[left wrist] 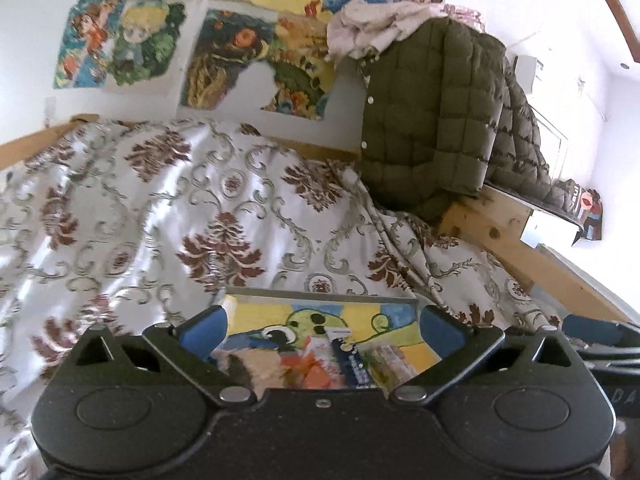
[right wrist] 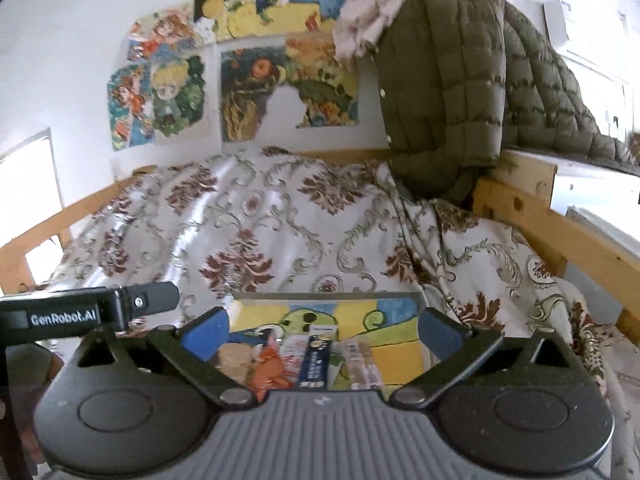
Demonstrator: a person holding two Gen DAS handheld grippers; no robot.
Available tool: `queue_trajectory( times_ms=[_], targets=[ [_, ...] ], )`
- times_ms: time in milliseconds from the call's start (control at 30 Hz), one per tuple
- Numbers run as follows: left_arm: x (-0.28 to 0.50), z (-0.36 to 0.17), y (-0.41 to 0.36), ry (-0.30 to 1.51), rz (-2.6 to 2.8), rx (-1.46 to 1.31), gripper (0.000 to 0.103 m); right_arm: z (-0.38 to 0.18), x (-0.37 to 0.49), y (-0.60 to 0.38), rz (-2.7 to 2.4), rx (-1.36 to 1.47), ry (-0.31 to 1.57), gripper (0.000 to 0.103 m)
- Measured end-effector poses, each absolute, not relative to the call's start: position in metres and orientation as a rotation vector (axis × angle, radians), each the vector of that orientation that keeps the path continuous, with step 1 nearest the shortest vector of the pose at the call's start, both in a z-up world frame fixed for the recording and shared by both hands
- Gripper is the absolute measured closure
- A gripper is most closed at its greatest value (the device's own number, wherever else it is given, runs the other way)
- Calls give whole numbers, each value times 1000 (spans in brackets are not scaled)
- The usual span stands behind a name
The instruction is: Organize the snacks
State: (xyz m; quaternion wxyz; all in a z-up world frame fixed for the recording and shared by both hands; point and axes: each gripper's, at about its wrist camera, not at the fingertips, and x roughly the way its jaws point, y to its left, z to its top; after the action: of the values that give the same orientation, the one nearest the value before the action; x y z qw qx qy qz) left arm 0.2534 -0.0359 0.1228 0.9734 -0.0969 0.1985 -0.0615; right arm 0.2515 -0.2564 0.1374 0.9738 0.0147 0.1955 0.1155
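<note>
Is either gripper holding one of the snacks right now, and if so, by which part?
Nothing is held. The left gripper and the right gripper are both open and empty above the snack packets lying on the colourful board.

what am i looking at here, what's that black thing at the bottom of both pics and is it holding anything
Each black shape is a handheld claw with a camera looking out along its two blue-padded fingers. One picture comes from the left claw, the other from the right claw. Both are open and hold nothing. Below them, on a colourful painted board lying on a patterned bedspread, sit snack packets: an orange packet, a dark blue packet and a pale wrapped one. A green quilted jacket hangs behind.
</note>
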Motion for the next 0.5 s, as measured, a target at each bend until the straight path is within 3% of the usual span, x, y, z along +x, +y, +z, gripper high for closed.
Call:
queue_trajectory(
  times_ms=[500],
  targets=[
    [123, 111, -2, 354, -99, -103, 1, 132, 128, -223, 233, -9, 302, 0]
  ],
)
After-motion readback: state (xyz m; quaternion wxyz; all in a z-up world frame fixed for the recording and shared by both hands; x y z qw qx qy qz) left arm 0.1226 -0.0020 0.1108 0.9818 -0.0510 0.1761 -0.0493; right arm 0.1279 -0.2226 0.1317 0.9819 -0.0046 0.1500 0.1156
